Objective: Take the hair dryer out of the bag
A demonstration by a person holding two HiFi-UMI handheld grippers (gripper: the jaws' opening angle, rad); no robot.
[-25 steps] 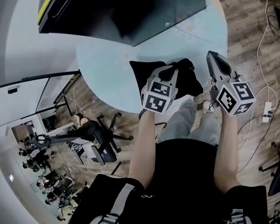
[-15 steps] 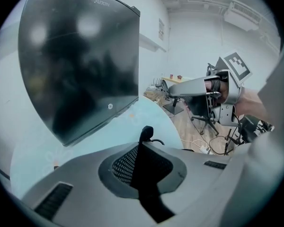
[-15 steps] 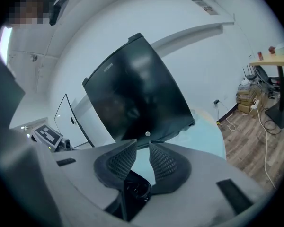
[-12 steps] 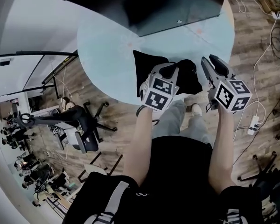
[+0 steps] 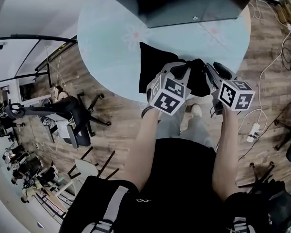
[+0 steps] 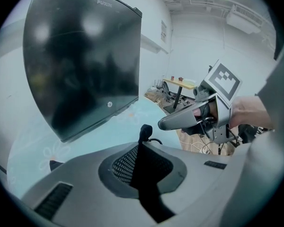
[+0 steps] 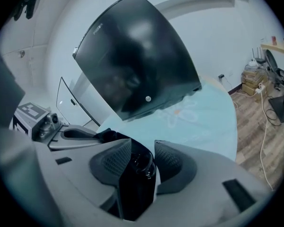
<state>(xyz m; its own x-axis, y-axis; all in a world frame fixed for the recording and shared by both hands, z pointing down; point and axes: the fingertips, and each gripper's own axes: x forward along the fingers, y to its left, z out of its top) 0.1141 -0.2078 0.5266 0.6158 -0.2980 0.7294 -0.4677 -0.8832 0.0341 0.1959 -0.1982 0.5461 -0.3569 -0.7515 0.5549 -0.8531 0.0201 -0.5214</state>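
The right gripper, jaws just opened wide astride what seems the hair dryer in the bag mouth, should sink deeper before closing, while the left gripper, clamped on bag fabric, anchors it.

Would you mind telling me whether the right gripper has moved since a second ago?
Yes. The right gripper has closed in leftward on the black bag; its fingers have just been opening, with a dark object between them.
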